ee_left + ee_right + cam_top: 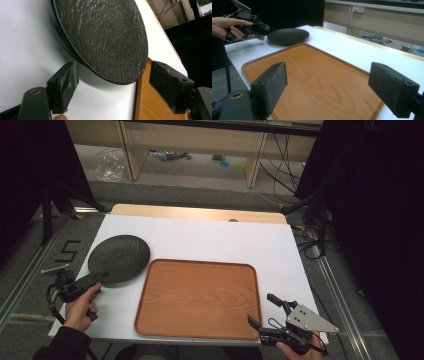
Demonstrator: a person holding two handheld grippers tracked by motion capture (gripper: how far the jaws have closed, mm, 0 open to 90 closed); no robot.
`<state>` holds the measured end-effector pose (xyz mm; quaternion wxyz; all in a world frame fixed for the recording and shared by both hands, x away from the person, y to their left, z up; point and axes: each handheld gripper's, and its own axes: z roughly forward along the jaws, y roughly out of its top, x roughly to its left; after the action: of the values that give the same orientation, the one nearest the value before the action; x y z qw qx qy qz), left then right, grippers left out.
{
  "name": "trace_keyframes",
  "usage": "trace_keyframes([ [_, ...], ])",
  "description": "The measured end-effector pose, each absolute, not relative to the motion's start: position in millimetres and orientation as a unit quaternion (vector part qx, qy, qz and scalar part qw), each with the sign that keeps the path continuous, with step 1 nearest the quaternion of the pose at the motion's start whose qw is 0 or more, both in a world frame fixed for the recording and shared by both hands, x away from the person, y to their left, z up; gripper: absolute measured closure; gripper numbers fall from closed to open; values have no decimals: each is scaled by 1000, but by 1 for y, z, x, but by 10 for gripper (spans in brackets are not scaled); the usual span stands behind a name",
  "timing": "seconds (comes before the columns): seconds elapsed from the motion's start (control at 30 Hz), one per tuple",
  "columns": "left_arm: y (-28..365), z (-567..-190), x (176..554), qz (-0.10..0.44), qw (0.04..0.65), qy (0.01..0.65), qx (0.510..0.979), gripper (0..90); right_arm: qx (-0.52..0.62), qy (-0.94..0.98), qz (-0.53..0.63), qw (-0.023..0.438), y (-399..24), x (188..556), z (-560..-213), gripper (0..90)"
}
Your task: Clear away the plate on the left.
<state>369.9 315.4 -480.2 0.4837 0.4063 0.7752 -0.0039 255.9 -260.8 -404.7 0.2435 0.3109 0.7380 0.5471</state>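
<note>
A dark, textured round plate (pixel 119 259) lies on the white tabletop (pixel 225 237), left of a bare wooden tray (pixel 200 297). My left gripper (pixel 101 278) is at the plate's near-left rim. In the left gripper view this gripper (pixel 112 82) is open, with the plate (pixel 105 37) close ahead between its jaws and untouched, and the tray's edge (pixel 147 100) at the right. My right gripper (pixel 260 308) hangs open over the tray's near-right corner. In the right gripper view it (pixel 327 87) holds nothing above the tray (pixel 317 75); farther off are the plate (pixel 288 35) and a hand with the left gripper (pixel 249 22).
A light wooden strip (pixel 200 213) runs along the table's far edge. Black tape forming a "5" (pixel 67 251) marks the floor at the left. Cables (pixel 310 240) lie on the floor at the right, black curtains hang on both sides, and wooden furniture legs (pixel 255 155) stand beyond.
</note>
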Motion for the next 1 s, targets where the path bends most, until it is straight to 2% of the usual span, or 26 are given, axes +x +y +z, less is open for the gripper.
trace_keyframes([
  [0.33,322,-487,376,-18,495,785,371,249,310,738,548,242,-261,256,-405,163],
  [1.0,327,-498,387,-30,503,789,353,302,305,739,549,245,-261,257,-405,164],
])
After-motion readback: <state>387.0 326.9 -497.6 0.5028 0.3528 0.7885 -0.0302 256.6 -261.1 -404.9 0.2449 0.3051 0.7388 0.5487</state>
